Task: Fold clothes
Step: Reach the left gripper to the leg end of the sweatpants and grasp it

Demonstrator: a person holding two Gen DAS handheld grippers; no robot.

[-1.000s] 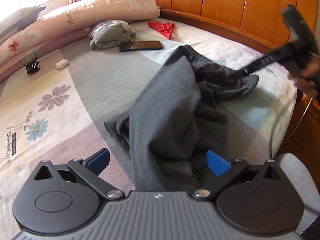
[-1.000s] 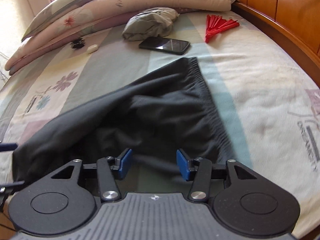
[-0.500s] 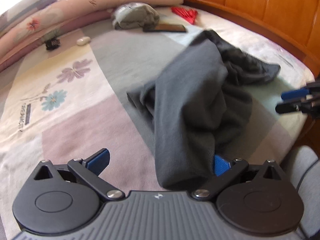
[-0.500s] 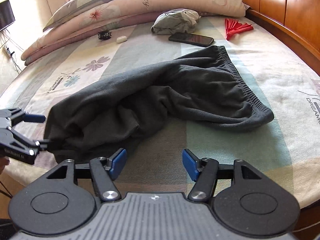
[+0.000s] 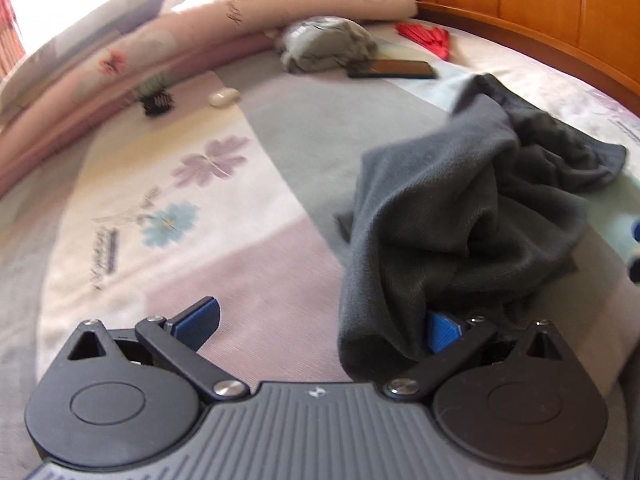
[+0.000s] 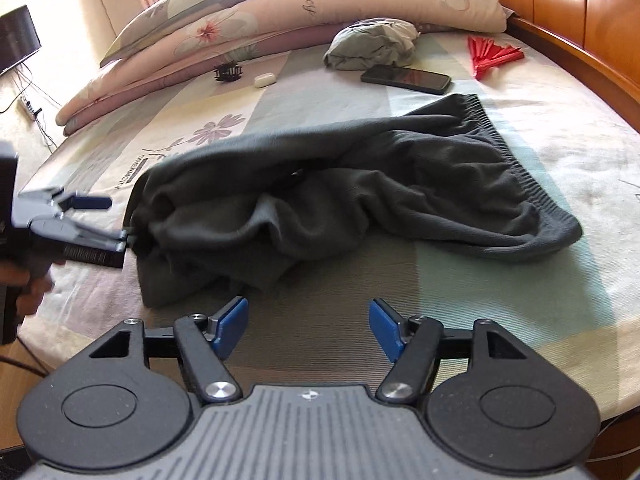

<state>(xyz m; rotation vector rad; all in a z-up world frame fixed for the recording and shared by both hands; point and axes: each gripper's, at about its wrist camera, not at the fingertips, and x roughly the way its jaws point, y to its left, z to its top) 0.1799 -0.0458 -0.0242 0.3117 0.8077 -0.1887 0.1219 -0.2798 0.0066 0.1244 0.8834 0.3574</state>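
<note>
A dark grey pair of shorts [image 6: 360, 184] lies crumpled on the bed, its elastic waistband to the right; it also shows in the left wrist view [image 5: 460, 216]. My left gripper [image 5: 320, 326] is open with its jaws wide apart, and an end of the cloth hangs over its right finger. It also shows in the right wrist view [image 6: 100, 220], at the cloth's left end. My right gripper [image 6: 308, 326] is open and empty, just in front of the shorts, above the bedsheet.
A flowered bedsheet [image 6: 560, 128] covers the bed. At the back lie pillows [image 6: 320, 4], a bundled grey garment [image 6: 372, 44], a black phone [image 6: 406, 79], a red fan [image 6: 494, 56], a white earbud case [image 6: 265, 80] and a black clip [image 6: 228, 71]. A wooden headboard [image 6: 580, 12] stands on the right.
My left gripper has swung left and nearer the bed, and the cloth now bunches at its right finger. My right gripper has pulled back from the shorts, which lie lower and more crumpled.
</note>
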